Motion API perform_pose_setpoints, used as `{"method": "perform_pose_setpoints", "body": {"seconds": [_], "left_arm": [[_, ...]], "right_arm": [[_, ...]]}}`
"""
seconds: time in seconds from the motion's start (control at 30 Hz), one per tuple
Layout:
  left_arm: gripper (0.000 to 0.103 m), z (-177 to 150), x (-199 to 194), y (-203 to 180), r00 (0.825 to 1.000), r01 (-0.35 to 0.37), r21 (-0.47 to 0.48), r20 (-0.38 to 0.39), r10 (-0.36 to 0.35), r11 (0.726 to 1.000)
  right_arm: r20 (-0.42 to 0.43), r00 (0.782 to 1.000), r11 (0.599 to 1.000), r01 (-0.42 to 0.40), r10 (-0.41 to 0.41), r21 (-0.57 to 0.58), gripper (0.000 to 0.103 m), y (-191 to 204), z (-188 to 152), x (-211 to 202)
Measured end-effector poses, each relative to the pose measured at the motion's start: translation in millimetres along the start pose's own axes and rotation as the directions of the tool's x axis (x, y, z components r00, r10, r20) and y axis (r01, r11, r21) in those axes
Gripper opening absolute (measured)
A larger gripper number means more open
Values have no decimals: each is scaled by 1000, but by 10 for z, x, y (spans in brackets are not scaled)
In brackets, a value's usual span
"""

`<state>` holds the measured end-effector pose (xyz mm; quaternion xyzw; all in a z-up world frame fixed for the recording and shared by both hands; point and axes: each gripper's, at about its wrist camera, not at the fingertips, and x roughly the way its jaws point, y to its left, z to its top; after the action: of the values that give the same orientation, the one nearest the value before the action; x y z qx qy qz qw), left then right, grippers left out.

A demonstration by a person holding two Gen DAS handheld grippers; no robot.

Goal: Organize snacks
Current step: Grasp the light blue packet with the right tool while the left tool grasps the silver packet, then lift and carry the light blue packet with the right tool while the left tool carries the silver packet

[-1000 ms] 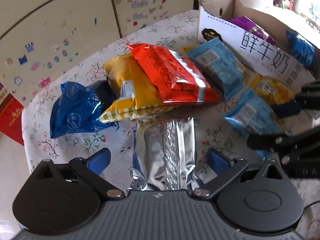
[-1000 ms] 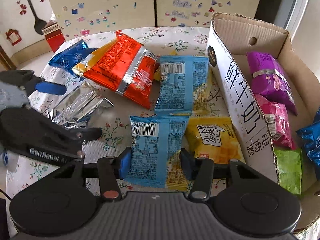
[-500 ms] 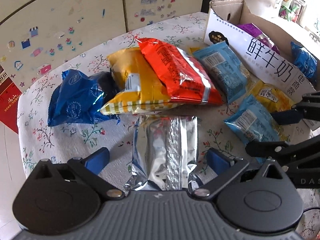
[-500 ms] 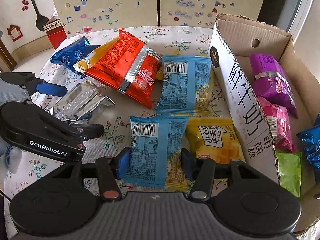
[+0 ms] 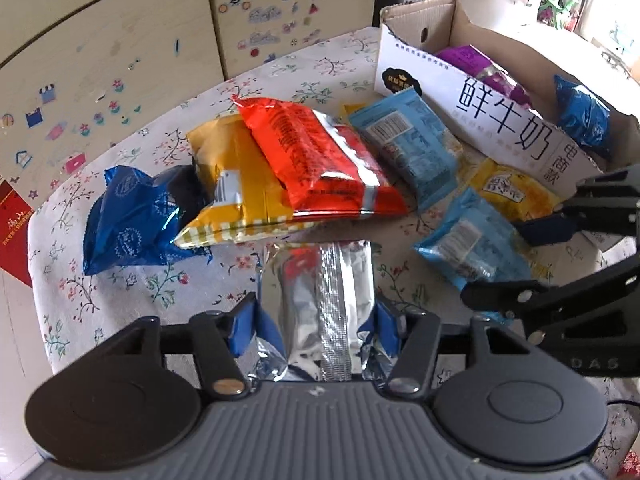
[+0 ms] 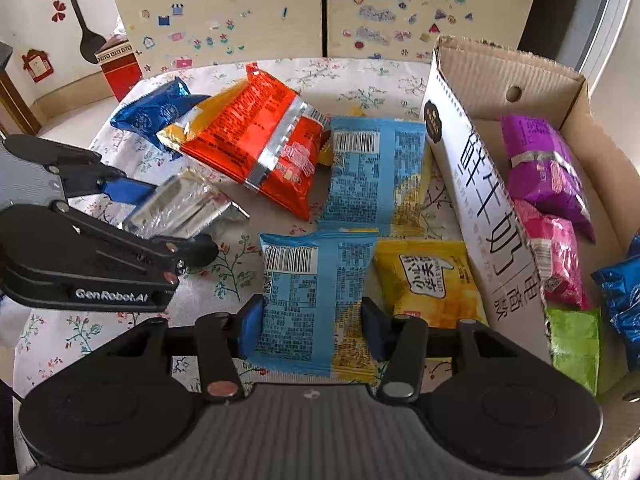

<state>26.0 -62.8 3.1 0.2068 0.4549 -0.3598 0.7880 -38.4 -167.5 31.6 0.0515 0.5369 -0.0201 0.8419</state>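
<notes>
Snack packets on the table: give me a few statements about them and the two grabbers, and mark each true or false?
1. The left gripper has its pads against a silver packet. True; its jaws have just been closing on it.
2. The right gripper grips a purple packet. False: it is closed on a light blue packet; the purple packet lies in the cardboard box.
3. The red packet rests partly on a yellow packet. True.
4. The cardboard box holds nothing. False: purple, pink, green and dark blue packets lie inside.
</notes>
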Motion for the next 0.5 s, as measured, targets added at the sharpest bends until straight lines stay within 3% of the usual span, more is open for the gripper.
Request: {"method": "perform_pose_setpoints", "body": {"seconds": [0.5], "left_arm": [[58,40,-357,-16,996,-50,1,69,50,999]], "right_arm": [[87,996,1000,-30,30,3,57,-87,11,-340]]}}
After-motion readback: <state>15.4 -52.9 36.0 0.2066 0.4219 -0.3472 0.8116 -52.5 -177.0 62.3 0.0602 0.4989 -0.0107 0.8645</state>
